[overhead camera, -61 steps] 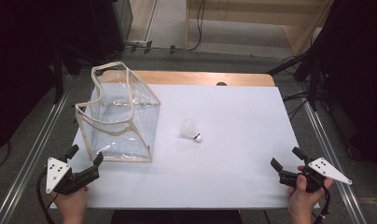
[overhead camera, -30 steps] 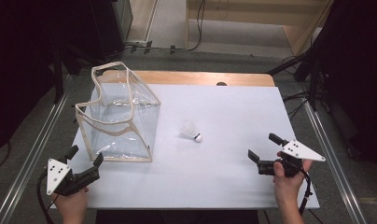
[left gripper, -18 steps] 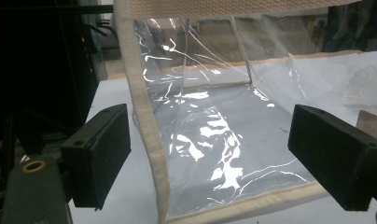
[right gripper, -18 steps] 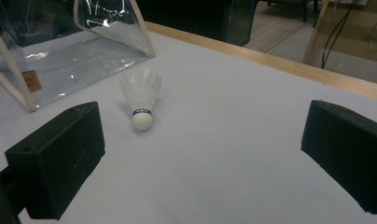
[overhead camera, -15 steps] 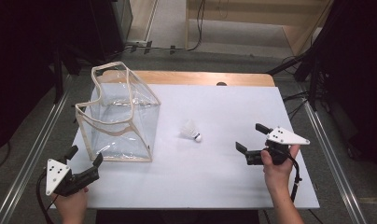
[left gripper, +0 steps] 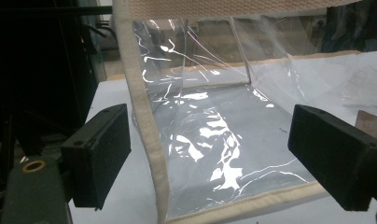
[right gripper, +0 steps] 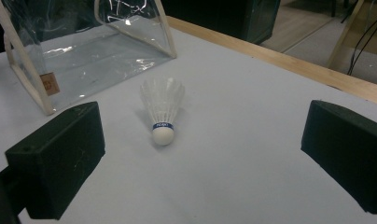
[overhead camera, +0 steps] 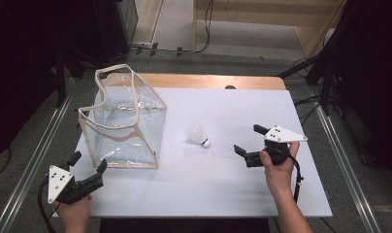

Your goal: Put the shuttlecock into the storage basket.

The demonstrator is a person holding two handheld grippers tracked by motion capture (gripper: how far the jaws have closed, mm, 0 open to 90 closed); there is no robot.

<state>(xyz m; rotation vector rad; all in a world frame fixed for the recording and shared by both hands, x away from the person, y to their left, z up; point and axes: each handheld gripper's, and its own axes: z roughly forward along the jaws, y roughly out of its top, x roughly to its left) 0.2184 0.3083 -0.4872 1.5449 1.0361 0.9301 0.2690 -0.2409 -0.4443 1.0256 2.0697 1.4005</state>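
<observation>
White shuttlecock (overhead camera: 198, 136), cork toward right gripper (overhead camera: 248, 140)

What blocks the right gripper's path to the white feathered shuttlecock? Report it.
Nothing visible does. The right gripper is open and aimed at the white feathered shuttlecock, with bare white table between them. The clear plastic bag with beige trim stands beyond the shuttlecock.
</observation>
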